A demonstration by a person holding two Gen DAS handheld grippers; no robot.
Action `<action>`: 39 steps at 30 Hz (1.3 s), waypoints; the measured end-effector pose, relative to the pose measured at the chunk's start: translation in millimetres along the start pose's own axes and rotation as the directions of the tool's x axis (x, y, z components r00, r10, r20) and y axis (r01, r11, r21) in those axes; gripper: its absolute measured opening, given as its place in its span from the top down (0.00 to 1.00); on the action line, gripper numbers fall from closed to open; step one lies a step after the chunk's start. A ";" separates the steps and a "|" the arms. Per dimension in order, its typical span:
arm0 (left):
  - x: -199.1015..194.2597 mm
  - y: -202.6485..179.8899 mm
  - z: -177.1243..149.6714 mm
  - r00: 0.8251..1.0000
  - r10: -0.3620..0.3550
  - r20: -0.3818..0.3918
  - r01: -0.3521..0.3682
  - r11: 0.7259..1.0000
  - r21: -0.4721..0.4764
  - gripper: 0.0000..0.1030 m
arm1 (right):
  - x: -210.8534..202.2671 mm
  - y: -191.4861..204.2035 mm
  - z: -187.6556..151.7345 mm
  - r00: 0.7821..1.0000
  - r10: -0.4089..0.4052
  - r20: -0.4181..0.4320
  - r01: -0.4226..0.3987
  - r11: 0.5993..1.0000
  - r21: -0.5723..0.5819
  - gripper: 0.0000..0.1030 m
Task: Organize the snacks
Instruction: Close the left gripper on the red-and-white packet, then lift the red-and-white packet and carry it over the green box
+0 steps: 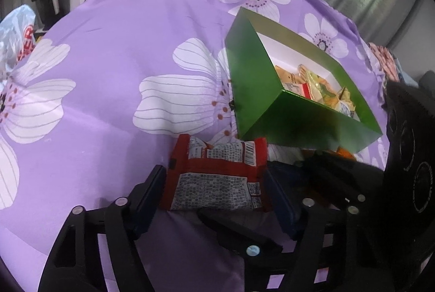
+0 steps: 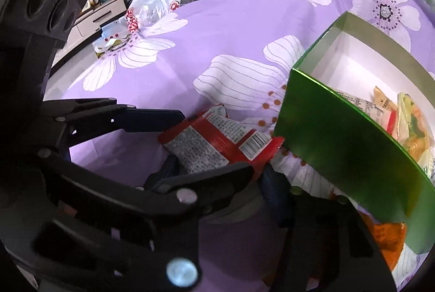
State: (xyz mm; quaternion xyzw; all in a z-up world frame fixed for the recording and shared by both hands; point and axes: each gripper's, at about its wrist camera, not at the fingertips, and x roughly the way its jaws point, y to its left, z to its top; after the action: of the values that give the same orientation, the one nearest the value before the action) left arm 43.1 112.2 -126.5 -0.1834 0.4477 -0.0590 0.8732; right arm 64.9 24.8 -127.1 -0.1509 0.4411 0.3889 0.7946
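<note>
The red snack packet (image 1: 214,177) lies printed side up on the purple flowered cloth (image 1: 108,101), just short of the near corner of the green box (image 1: 252,90). It sits squarely between the two fingers of the left gripper (image 1: 217,183). In the left wrist view each finger stands right against a side edge of the packet and the wrapper looks a little bunched there, so I take it as gripped, with the jaws at about half their spread. It does not look lifted off the cloth yet.

The right gripper (image 2: 217,177) comes in at the same packet from beside it. One of its fingers lies across the packet's near edge in its own view, the other is down by the box's lower wall, and something orange (image 2: 386,237) shows beneath that wall. Whether the right jaws press on the packet, on the orange thing or on nothing, I cannot tell; they stand partly closed.

As for progress, the box already holds a heap of small wrapped snacks (image 2: 402,123) against its far side, with bare white floor left over. So a fair share seems sorted. The red packet is still outside, and the orange item may be too. Out by the far left edge of the cloth sit a white plastic bag (image 2: 155,3) and a small carton (image 2: 108,36); if they hold snacks, there is more to do.
</note>
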 end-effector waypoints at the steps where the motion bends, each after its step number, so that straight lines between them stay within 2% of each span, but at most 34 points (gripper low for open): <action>1: -0.9 1.7 0.1 1.000 0.001 0.003 -0.001 1.000 -0.007 0.37 | -1.1 0.2 -1.0 1.000 0.004 0.007 -0.004 1.000 0.002 0.46; 6: -8.1 1.1 -0.4 0.999 -0.034 0.016 0.034 0.999 -0.027 0.41 | -7.1 4.3 -3.7 0.999 0.042 0.032 -0.042 0.999 0.004 0.60; 12: -13.8 0.0 -7.3 0.998 -0.057 0.023 0.058 0.998 -0.039 0.44 | -13.8 6.0 -8.3 0.998 0.045 0.051 -0.046 0.999 0.018 0.60; 20: -35.3 -12.7 -10.3 0.997 -0.054 0.058 0.056 0.998 -0.026 0.44 | -31.7 12.2 -12.6 0.995 0.045 0.092 -0.047 0.999 0.017 0.60; 30: -68.9 -52.5 -1.4 0.991 -0.055 0.126 0.047 0.997 0.062 0.44 | -82.8 12.2 -12.1 0.981 0.017 0.193 -0.021 1.000 0.019 0.61; 39: -75.8 -92.5 11.7 0.986 -0.074 0.149 0.053 0.989 0.140 0.44 | -118.9 -4.7 -17.5 0.965 -0.025 0.261 0.010 0.998 0.056 0.60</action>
State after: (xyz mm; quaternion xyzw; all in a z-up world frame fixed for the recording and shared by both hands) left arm 13.2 50.0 -28.1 -0.1419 0.3679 -0.1030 0.9132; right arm 21.5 -46.1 -40.2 -0.0807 0.3413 0.3863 0.8531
